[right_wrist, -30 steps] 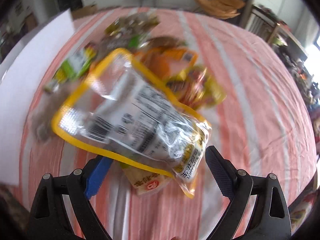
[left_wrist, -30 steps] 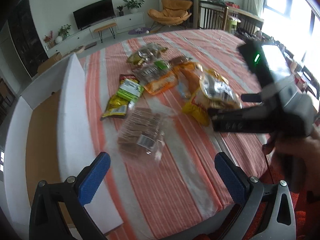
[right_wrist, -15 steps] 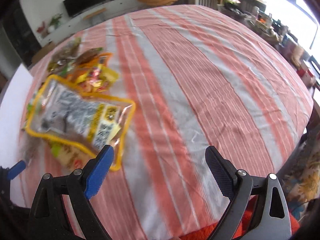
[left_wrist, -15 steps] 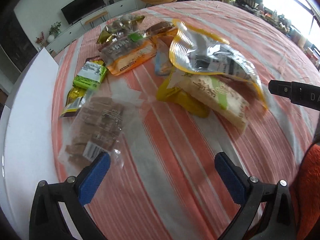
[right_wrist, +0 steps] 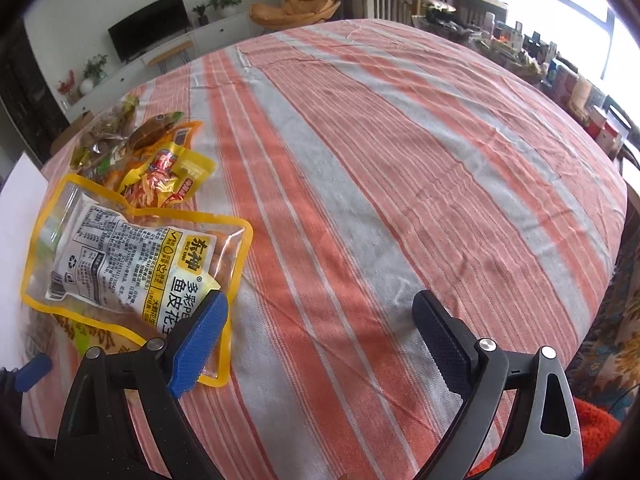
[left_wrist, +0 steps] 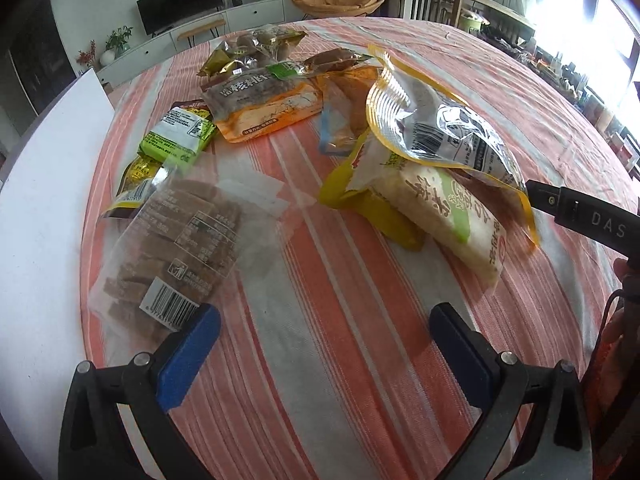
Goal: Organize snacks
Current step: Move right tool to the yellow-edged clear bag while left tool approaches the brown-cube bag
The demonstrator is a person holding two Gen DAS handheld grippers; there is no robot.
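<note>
With both sets of fingers spread wide and empty over the table (right_wrist: 400,160), we're between picks, the yellow-edged fish-skin peanut pouch (right_wrist: 132,264) lying atop the pile, long axis toward the right gripper (right_wrist: 320,340), which I'd say must swing left onto its near corner.

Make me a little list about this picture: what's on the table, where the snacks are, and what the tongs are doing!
table cover: striped cloth
snacks: pile on the left part
top bag: yellow-edged bag lying on a rice cracker pack
nearest left tongs: clear bag of brown bars
left tongs: open, empty
right tongs: open, empty
</note>
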